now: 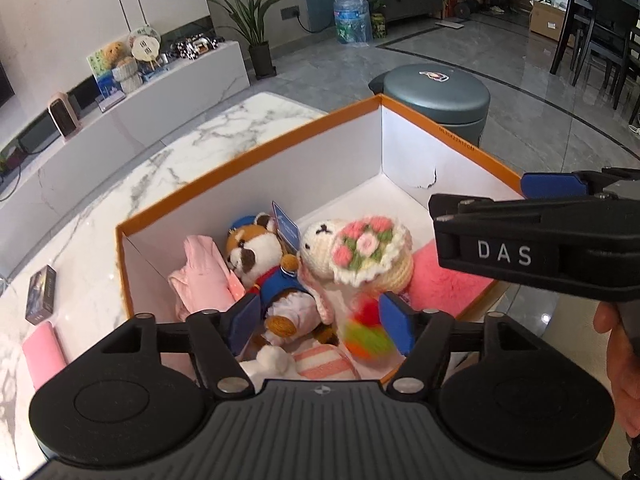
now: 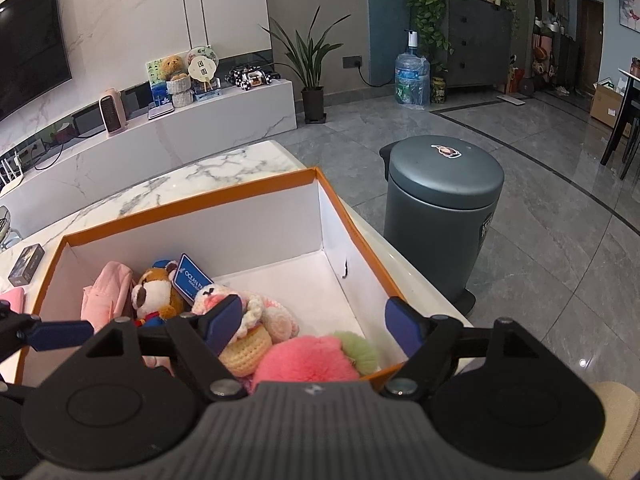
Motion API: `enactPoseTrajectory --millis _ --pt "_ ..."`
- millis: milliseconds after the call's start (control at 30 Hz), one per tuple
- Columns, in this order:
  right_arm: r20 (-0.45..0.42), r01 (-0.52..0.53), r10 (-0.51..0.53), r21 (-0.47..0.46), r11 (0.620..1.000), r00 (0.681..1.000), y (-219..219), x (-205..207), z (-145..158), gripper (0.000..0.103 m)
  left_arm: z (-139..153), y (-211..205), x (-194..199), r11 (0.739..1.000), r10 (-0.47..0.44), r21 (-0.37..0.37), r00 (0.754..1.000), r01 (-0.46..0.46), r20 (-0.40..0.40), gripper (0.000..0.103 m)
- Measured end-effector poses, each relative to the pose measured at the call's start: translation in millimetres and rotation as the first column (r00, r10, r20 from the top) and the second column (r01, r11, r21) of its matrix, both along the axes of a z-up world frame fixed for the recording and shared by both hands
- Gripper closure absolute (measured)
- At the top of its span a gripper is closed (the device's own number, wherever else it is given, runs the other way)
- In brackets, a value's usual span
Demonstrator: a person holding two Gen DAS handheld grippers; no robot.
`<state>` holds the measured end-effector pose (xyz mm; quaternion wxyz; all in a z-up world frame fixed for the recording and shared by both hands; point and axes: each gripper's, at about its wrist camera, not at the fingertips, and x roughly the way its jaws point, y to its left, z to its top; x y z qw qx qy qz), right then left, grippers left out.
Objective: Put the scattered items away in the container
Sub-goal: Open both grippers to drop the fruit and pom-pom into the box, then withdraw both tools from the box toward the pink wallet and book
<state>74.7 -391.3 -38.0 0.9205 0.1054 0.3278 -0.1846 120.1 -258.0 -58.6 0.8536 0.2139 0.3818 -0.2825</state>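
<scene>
An orange-rimmed white box (image 1: pixel 248 172) stands on the marble table and holds soft toys: a raccoon plush (image 1: pixel 256 252), a crocheted white doll with a flower bouquet (image 1: pixel 356 252), a pink fluffy toy (image 1: pixel 444 280) and pink cloth (image 1: pixel 204 276). My left gripper (image 1: pixel 320 320) hangs open over the box's near end. A blurred red, green and orange ball (image 1: pixel 366 330) is between its jaws, free of the pads. My right gripper (image 2: pixel 314 324) stands open above the pink fluffy toy (image 2: pixel 308 356), holding nothing. The same box (image 2: pixel 192 208) fills the right wrist view.
A small dark box (image 1: pixel 42 294) and a pink roll (image 1: pixel 42 356) lie on the marble table (image 1: pixel 208 132) left of the box. A grey lidded bin (image 2: pixel 440 216) stands on the floor past the table's right edge. A person's hand (image 1: pixel 620 360) shows at far right.
</scene>
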Motion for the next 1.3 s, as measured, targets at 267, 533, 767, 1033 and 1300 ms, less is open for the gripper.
enactPoseTrajectory --millis 267,533,767,1033,1300 --pt "0.006 0.006 -0.006 -0.017 1.0 1.0 5 -7 7 0.021 15 8 -6 0.999 0.026 -0.036 0.999 -0.024 0.048 0.021" --pt "0.053 0.015 -0.014 -0.023 1.0 0.998 18 -15 25 0.021 43 37 -13 0.989 0.108 -0.112 0.986 -0.094 0.127 0.018" --pt "0.084 -0.018 0.024 -0.071 0.997 0.996 49 -21 40 0.019 66 82 -11 0.952 0.248 -0.218 0.959 -0.215 0.137 0.018" --pt "0.08 -0.127 0.139 -0.14 0.982 0.987 99 -29 53 0.018 84 142 -13 0.879 0.405 -0.323 0.907 -0.35 0.118 0.018" --pt "0.064 -0.266 0.287 -0.228 0.937 0.956 161 -33 61 0.018 87 197 -22 0.826 0.498 -0.369 0.858 -0.426 0.124 0.018"
